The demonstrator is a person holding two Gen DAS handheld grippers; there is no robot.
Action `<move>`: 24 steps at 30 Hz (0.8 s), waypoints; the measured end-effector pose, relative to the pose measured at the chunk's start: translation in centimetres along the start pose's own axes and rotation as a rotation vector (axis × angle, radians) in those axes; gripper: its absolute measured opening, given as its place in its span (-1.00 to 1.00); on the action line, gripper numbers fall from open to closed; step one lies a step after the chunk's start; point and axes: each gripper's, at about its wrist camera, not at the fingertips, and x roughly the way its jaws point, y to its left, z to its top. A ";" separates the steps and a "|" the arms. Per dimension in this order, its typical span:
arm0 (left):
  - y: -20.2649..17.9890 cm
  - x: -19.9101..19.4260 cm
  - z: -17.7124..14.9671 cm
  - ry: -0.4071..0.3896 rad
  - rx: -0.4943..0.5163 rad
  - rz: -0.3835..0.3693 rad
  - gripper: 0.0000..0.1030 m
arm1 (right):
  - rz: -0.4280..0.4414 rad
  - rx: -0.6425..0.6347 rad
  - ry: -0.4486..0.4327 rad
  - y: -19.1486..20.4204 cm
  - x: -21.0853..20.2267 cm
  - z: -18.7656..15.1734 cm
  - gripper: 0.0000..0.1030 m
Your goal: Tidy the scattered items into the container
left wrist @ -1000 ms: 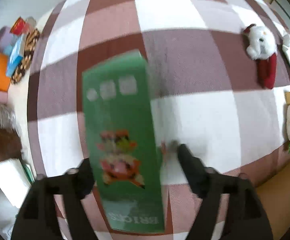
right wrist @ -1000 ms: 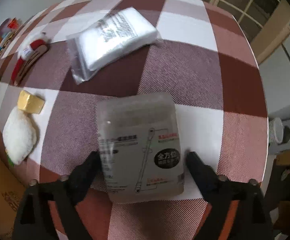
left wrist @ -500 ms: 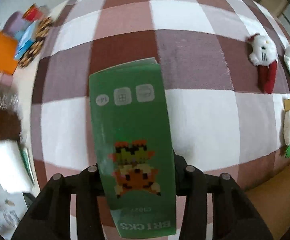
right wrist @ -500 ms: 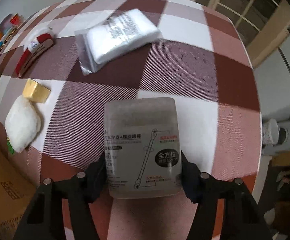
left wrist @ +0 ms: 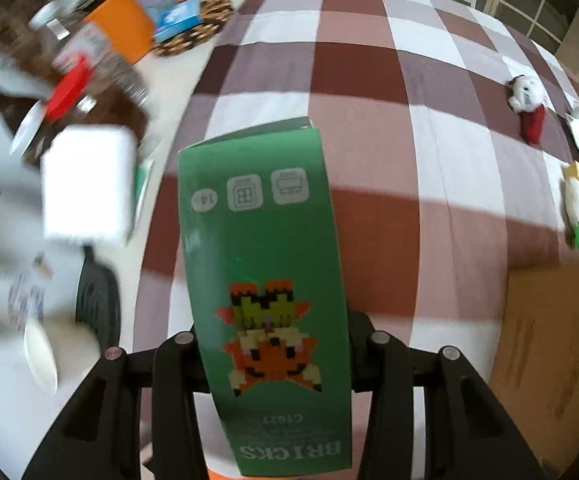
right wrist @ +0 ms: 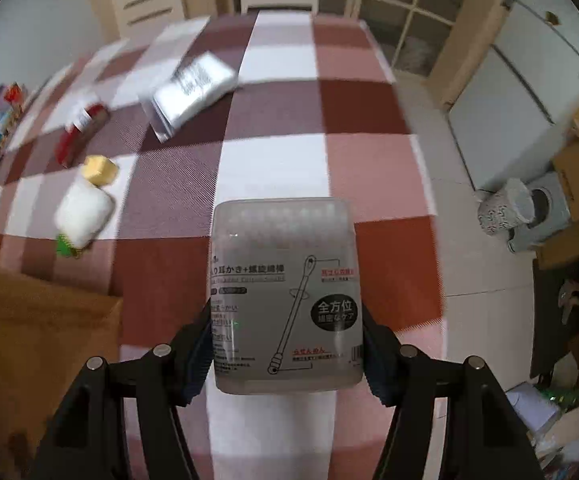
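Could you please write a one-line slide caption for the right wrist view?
Right gripper clamps a translucent cotton swab box above the checked tablecloth, cardboard box at lower left.

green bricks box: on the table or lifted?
Lifted. The left gripper clamps the green bricks box on both sides, with the checked tablecloth far beneath.

one green box (left wrist: 265, 280), one clear tub (right wrist: 285, 300), one cardboard box (right wrist: 29, 340), one white packet (right wrist: 193, 92), two plush toys.
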 end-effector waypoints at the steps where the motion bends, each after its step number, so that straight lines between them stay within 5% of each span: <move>1: 0.0 -0.7 -1.1 -0.005 -0.008 -0.003 -0.13 | 0.006 0.006 -0.016 0.2 -1.1 0.1 0.25; 10: -4.3 -8.6 -9.0 -0.104 -0.027 -0.073 -0.13 | 0.124 -0.027 -0.132 5.6 -9.1 -3.5 0.25; 18: -9.1 -16.5 -10.2 -0.261 0.010 -0.087 -0.12 | 0.276 -0.157 -0.187 11.4 -13.4 -5.0 0.25; 24: -13.1 -20.8 -9.7 -0.303 0.069 -0.146 -0.12 | 0.311 -0.214 -0.266 14.4 -15.6 -5.0 0.25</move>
